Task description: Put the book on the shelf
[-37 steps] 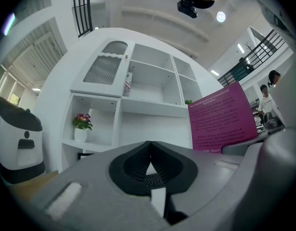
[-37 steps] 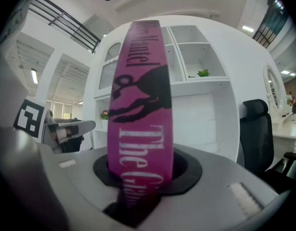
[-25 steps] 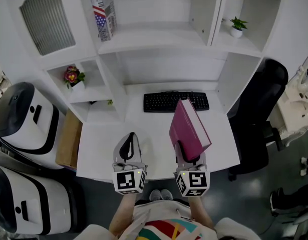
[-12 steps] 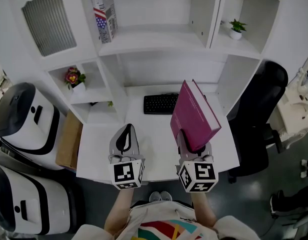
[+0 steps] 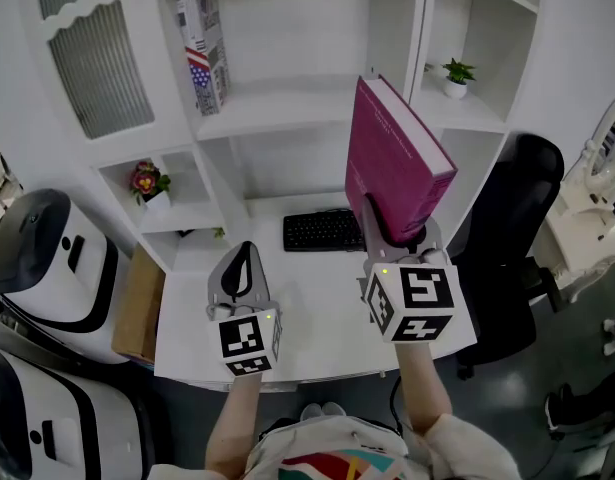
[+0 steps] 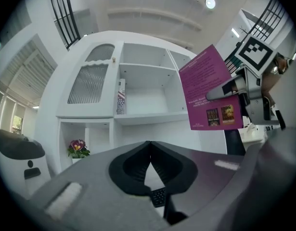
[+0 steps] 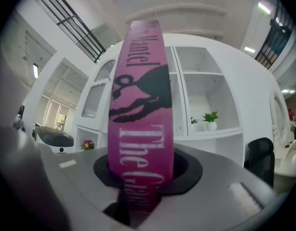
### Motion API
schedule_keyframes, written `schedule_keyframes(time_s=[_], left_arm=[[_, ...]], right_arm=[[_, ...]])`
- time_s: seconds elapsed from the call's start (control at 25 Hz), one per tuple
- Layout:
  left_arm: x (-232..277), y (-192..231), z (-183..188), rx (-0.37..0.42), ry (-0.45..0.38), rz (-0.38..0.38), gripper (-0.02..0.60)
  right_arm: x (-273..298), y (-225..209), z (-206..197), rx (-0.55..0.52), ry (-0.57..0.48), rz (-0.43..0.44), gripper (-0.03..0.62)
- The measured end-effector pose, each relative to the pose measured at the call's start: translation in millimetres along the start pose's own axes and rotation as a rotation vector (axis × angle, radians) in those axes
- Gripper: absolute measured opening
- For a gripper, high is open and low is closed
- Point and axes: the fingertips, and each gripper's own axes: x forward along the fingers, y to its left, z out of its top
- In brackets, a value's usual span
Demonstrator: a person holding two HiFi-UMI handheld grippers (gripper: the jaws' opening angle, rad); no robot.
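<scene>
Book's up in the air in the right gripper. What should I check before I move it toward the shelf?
1. Grip: the right gripper has its fingers closed on the lower end of the magenta book: ok.
2. Book attitude: upright, with its spine toward the right gripper's camera: ok.
3. Landing spot: the middle shelf is bare to the right of the flag-patterned box: ok.
4. Book's bottom edge above the shelf board: cannot tell.
5. Left gripper: shut and empty, over the desk, left of the book: ok.
</scene>
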Motion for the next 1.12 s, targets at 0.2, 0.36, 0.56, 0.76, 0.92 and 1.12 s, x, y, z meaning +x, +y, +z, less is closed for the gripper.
schedule_keyframes(time_s=[0.2,0.36,0.56,0.76,0.92,1.12], left_arm=[[14.7,2.1,25.4,0.006,-0.027,-0.003,0.001],[19.6,2.1,38.1,0.006,-0.043,-0.01,0.002],[24.3,3.6,46.2,-0.011,-0.056,-0.012,0.002],[28.0,-0.5,54.7,-0.01,-0.069,-0.024,0.001],[30.5,-2.1,59.9,-0.004,-0.076,-0.03,0.002],[35.5,-2.9,57.9,-0.001,-0.067,-0.03,0.001]], right_arm=[[31.6,-7.6,41.8,0.041,-0.019,0.041,0.14],[47.2,-15.8,76.7,0.038,-0.061,0.031,0.14],[79.7,-29.2,100.3,0.033,-0.051,0.01,0.14],[119.6,-36.5,97.9,0.052,0.014,-0.002,0.14],[139.3,-43.6,92.8,0.059,0.057,-0.031,0.14],[161.5,-48.4,91.7,0.053,0.094,-0.046,0.138]])
